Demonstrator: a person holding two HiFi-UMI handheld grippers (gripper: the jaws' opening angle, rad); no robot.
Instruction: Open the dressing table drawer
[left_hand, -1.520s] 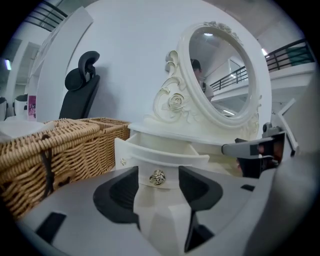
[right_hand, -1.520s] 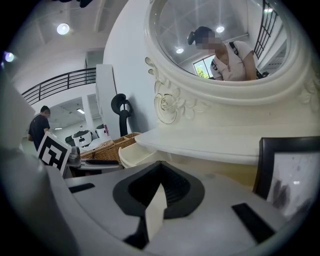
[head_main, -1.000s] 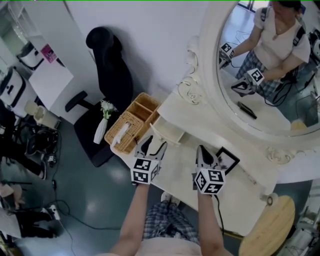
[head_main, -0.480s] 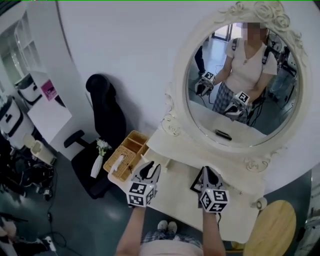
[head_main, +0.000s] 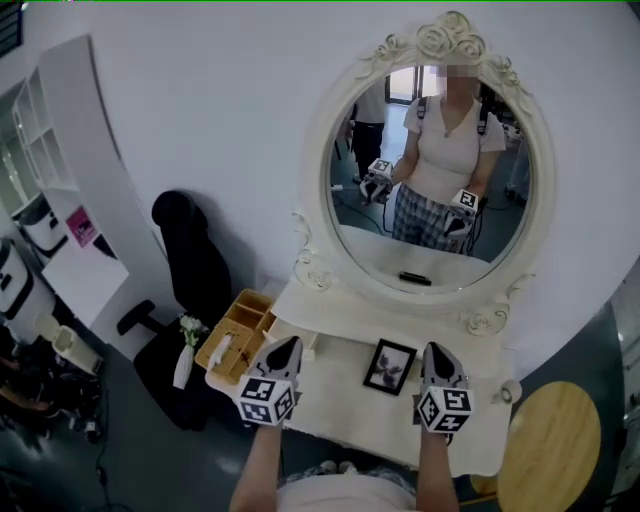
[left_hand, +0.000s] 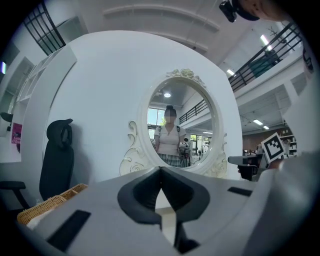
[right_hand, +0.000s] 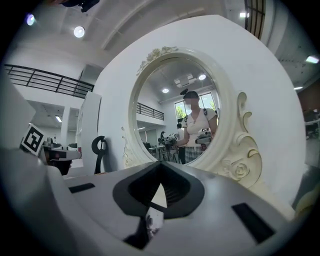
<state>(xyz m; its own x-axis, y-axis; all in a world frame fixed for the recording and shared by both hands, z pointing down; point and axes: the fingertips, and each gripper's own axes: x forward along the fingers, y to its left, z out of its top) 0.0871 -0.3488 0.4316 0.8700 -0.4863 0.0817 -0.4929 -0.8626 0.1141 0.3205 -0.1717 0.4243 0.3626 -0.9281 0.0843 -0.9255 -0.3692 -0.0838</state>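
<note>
The white dressing table stands against the wall under its oval mirror. A small white drawer sits at the tabletop's left end, partly hidden, so how far out it stands is unclear. My left gripper hovers level over the table's left part, beside that drawer. Its jaws have just been closing and are now shut with nothing between them. My right gripper hovers over the right part, jaws together and empty. Both point at the mirror.
A black photo frame lies on the table between the grippers. A wicker basket and a vase of white flowers sit at the left end. A black office chair stands left, a round wooden stool right.
Both grippers have lifted off the tabletop and drawn back. The left jaws, spread a second ago, have come together. The head view has tilted up to take in the whole mirror.
</note>
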